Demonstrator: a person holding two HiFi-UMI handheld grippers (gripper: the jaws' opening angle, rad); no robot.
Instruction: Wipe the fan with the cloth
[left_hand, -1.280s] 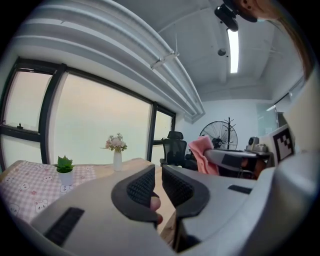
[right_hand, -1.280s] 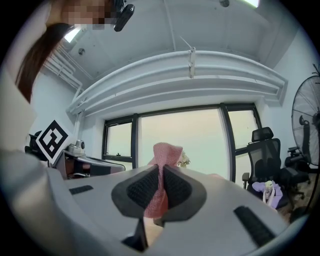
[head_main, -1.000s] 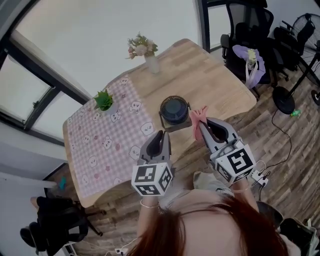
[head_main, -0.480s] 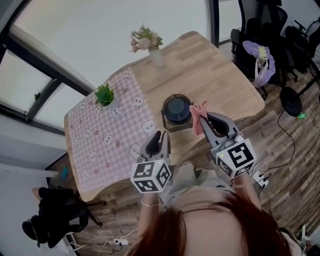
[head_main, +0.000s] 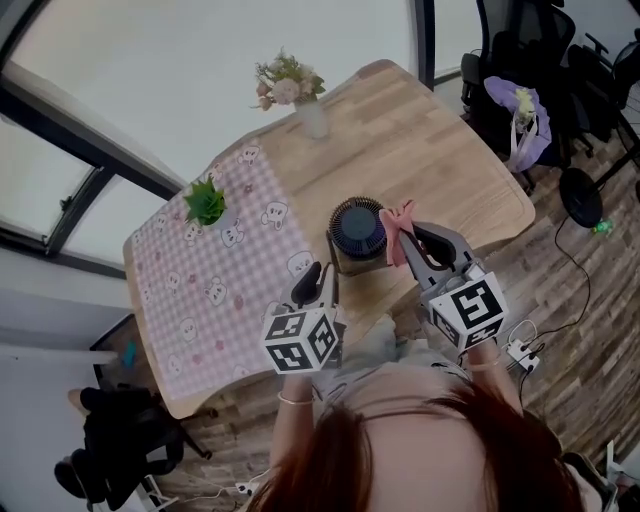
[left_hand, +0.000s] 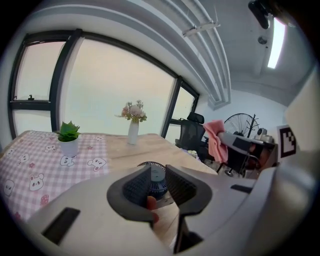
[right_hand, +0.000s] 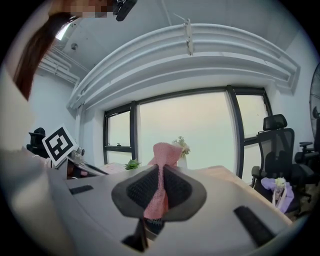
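Observation:
A small round dark-blue fan (head_main: 356, 227) stands on a wooden base near the front edge of the wooden table (head_main: 450, 160). My right gripper (head_main: 408, 236) hovers just right of the fan, shut on a pink cloth (head_main: 399, 226) that sticks up above its jaws. The right gripper view shows the cloth (right_hand: 163, 161) pinched between the pads, with the fan partly hidden below. My left gripper (head_main: 316, 275) hangs at the table's front edge, left of the fan, and holds nothing. Its jaws stand narrowly apart, and the fan (left_hand: 153, 181) shows through the gap.
A pink checked tablecloth (head_main: 210, 290) covers the table's left half, with a small potted plant (head_main: 206, 203) on it. A vase of flowers (head_main: 298, 95) stands at the back. Office chairs (head_main: 530, 90) and a floor fan (head_main: 578, 195) are at the right; cables (head_main: 520, 350) lie on the floor.
The head view has shifted a little. Both grippers keep about the same places beside the fan, and the cloth stays in the right gripper.

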